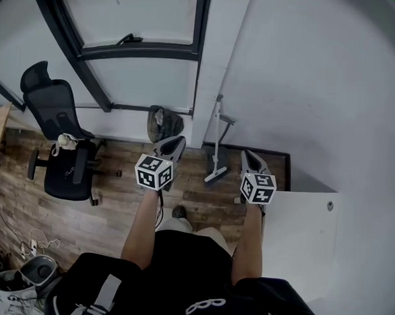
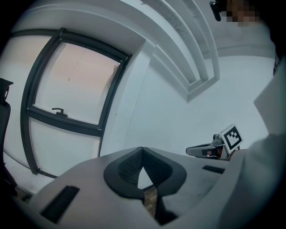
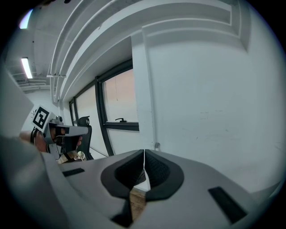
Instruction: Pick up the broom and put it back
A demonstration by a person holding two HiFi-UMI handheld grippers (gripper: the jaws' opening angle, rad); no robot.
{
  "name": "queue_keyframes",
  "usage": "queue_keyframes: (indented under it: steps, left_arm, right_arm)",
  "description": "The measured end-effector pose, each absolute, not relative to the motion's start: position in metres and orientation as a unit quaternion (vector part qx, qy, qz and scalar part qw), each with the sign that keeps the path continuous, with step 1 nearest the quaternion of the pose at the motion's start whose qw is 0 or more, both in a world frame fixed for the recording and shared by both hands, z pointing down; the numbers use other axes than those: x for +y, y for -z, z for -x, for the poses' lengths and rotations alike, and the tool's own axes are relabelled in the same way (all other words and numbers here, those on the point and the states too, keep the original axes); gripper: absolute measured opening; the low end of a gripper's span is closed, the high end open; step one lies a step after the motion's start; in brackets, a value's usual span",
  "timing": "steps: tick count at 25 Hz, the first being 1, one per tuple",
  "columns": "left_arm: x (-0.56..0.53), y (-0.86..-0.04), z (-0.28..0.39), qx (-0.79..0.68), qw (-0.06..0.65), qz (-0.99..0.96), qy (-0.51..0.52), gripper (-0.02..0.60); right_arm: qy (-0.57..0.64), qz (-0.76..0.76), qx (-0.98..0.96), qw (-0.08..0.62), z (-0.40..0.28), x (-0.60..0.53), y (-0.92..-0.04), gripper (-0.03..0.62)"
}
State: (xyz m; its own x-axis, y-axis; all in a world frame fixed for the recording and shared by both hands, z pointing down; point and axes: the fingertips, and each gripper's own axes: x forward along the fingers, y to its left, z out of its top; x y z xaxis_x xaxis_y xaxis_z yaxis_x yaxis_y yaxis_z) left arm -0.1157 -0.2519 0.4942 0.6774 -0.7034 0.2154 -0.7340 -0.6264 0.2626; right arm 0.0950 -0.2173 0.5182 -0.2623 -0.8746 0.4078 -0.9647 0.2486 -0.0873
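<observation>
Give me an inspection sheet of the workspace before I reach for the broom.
Surface: brown wood-plank floor.
Job's things: pale long-handled broom stands upright against the white wall, untouched.
Clutter: black mesh office chair at left; dark rounded bag below the window.
Grippers: left gripper and right gripper both shut, empty, short of the broom.
Cables: white cable loose on the floor, lower left.
Surroundings: dark-framed window.

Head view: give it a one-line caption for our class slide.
Left gripper and right gripper, both shut and empty, face a broom standing against the white wall.
</observation>
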Motion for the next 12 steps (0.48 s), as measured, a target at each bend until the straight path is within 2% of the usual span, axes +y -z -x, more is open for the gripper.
queue_keyframes:
  steps: [12]
  left_arm:
    - [-0.276, -0.488, 0.075, -0.426, 0.163, -0.888, -0.056, 0.018]
  right_arm:
    - [-0.181, -0.555, -0.802, 0.128, -0.124, -0.259, -0.528, 0.026]
